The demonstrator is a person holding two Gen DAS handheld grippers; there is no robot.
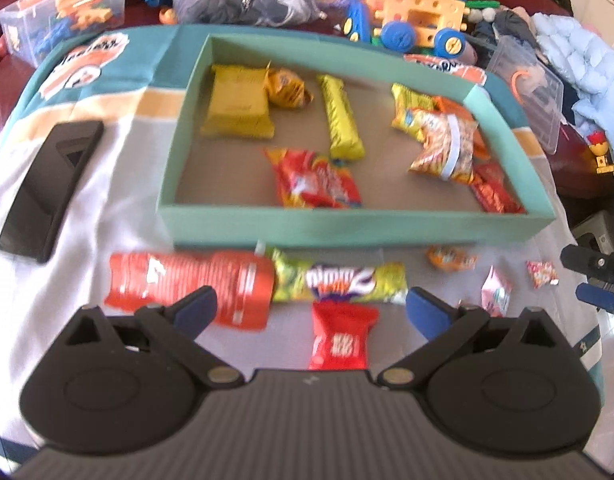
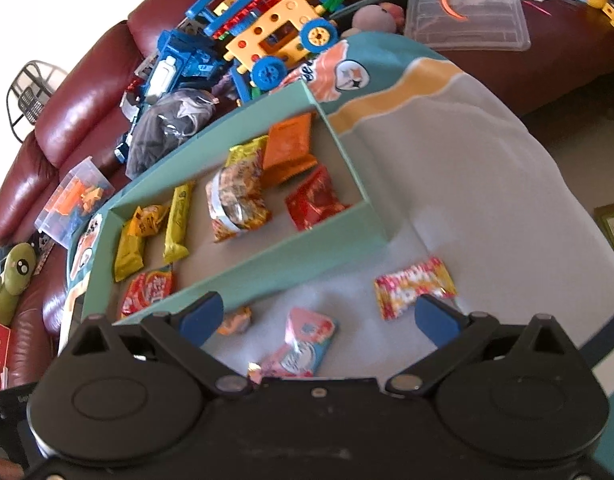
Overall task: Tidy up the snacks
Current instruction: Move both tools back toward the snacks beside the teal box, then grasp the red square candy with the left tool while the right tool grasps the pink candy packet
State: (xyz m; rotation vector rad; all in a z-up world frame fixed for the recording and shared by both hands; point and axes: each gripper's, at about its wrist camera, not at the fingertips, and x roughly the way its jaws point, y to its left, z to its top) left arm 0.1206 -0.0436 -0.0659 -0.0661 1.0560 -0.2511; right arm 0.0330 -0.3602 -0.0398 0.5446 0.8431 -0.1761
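My left gripper (image 1: 311, 310) hangs wide open over a red packet (image 1: 339, 338), its near end cut off behind the gripper body; labels too blurred to read. My right gripper (image 2: 317, 318), also spread empty, sits above a pink packet (image 2: 303, 346), partly hidden. The teal tray (image 1: 347, 226) holds yellow, orange and red snack packs; more lie loose just outside.

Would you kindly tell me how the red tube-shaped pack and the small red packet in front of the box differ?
The red tube-shaped pack is long and lies sideways; the small red packet is short, squarish and stands lengthwise to the camera. The tube pack touches the green-yellow wrapper at its end; the small packet lies just below that wrapper. Both rest on the cloth outside the teal box, ungripped.
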